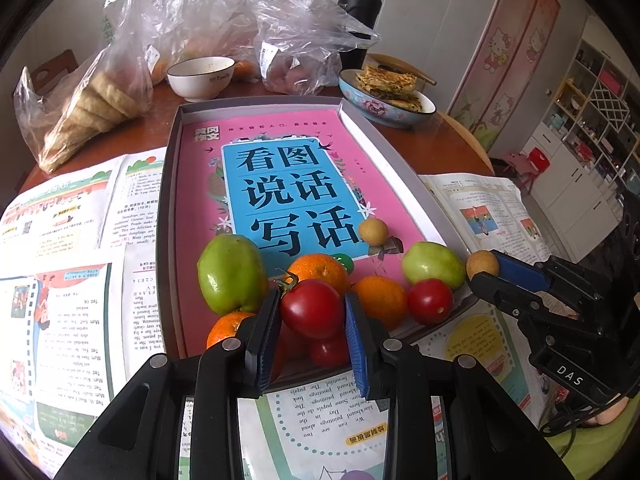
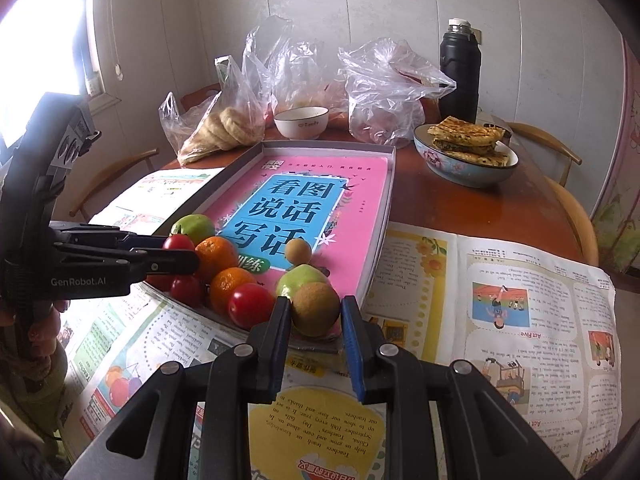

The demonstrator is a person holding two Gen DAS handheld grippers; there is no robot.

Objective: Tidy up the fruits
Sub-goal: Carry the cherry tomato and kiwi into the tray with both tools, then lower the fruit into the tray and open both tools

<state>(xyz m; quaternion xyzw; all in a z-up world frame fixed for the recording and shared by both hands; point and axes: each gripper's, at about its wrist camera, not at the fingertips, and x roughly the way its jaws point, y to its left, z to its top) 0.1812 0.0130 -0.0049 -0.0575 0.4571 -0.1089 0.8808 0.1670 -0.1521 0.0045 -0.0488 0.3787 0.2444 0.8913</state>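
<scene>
Newspapered table: left gripper (image 1: 312, 312) clamps a tomato (image 1: 310, 308); only right gripper (image 2: 316, 314) view shows its longan (image 2: 315, 310) pinched.

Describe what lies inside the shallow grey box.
Inside the grey box lies a pink book, with tomatoes, oranges, green fruits and a small tan fruit clustered on its near end. The box floor beneath the book is hidden.

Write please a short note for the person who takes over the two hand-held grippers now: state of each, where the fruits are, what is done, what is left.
Left hand-held gripper: shut on a red tomato.
Right hand-held gripper: shut on a brown round fruit.
Fruits: two green fruits, oranges, tomatoes and one more small brown fruit lie mixed at the near end of the grey tray, on the pink book.
Done: no sorted groups visible.
Left: place both held fruits, then sort the others.
</scene>
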